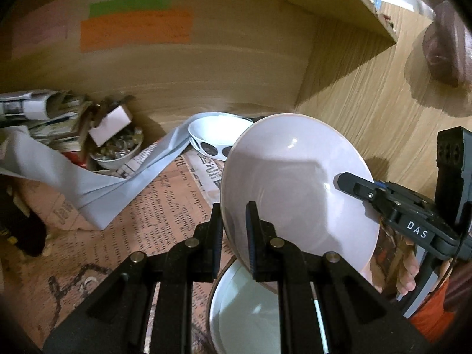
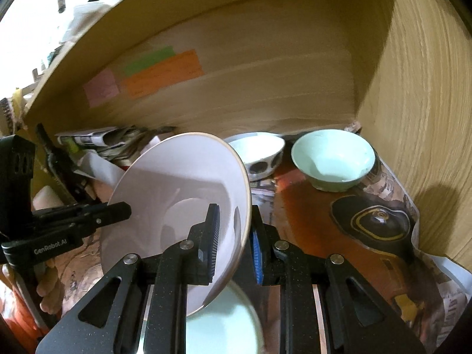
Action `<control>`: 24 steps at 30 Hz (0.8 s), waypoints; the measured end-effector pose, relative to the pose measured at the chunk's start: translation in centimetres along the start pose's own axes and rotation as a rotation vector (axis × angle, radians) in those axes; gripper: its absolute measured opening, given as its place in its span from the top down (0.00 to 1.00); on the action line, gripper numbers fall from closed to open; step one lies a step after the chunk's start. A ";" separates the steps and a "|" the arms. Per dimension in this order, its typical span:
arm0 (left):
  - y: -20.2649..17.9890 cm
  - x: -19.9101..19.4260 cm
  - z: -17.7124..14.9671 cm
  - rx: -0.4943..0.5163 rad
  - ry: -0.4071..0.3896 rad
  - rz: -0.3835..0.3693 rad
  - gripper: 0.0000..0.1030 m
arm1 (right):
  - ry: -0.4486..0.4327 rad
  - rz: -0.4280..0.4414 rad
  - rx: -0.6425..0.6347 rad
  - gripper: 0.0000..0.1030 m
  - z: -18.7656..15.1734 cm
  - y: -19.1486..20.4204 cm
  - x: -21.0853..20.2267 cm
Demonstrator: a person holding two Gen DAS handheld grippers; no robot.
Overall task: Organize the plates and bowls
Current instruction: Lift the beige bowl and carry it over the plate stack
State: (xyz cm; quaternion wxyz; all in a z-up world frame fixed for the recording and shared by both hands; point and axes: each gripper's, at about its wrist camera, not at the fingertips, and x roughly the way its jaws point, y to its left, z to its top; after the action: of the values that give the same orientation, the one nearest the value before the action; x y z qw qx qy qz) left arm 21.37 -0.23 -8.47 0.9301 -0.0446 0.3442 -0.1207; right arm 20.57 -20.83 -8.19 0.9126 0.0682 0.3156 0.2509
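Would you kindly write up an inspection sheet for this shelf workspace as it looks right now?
Surface: wooden shelf floor lined with newspaper.
Job's things: pale plate tilted, held above another white dish; spotted bowl and green bowl upright behind.
Clutter: rolled newspapers, small bowl of shiny bits, grey paper strip.
Grippers: left gripper and right gripper each clamp the plate's rim.
Cables: nothing seen.
Surroundings: back panel with orange note, green note.
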 end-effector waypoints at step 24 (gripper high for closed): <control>3.9 -7.9 -6.6 -0.075 -0.032 0.139 0.87 | 0.038 0.125 -0.047 0.83 -3.4 7.6 0.3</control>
State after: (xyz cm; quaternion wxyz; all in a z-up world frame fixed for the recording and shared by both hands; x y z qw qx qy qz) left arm 12.01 5.53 -9.11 0.9392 -0.0573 0.3359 -0.0424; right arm 15.53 -14.18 -8.92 0.8903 0.0615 0.3222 0.3158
